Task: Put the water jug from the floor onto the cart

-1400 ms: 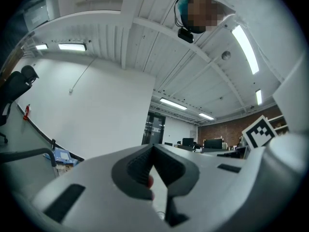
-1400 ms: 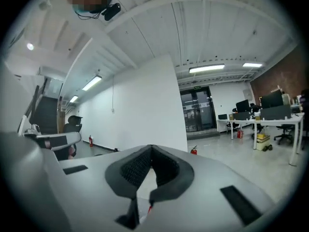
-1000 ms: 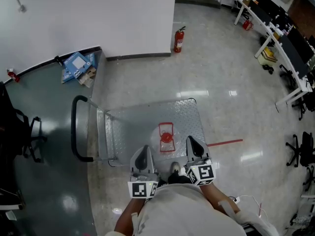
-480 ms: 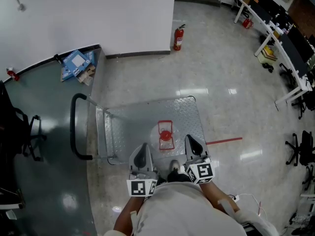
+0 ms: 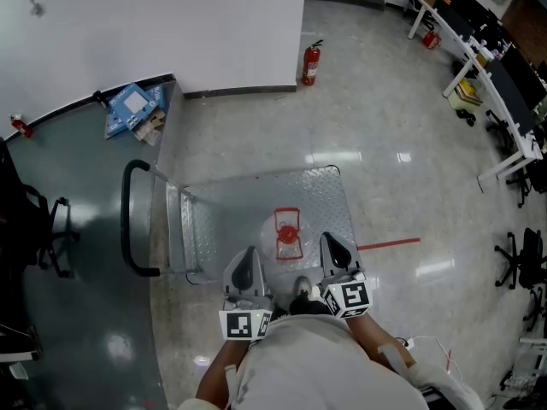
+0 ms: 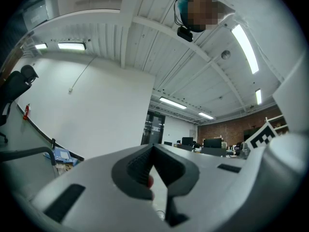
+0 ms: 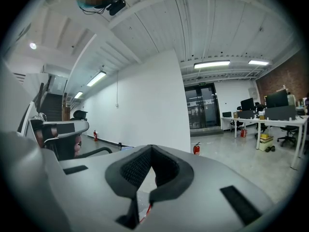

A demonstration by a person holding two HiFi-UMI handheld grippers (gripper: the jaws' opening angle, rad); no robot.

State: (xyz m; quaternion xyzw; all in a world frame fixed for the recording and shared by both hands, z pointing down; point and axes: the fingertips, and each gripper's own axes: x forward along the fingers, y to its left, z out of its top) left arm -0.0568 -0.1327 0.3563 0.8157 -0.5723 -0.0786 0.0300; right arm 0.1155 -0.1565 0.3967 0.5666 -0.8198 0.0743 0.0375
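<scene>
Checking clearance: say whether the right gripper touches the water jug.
Apart. Head view shows a gap between the right gripper and the water jug; its own view shows shut, empty jaws.

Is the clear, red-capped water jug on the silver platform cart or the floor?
On the cart: the water jug stands upright within its silver platform's edges.

White wall [image 5: 154, 24] top-left, fire ext. [image 5: 310, 65] at its corner. Glossy pale floor [image 5: 385, 126]; darker grey-green strip [image 5: 77, 229] on left. White desks [image 5: 504, 101] + black chairs [image 5: 521, 259] far right. Overhead: strip lights [image 7: 212, 64].
</scene>
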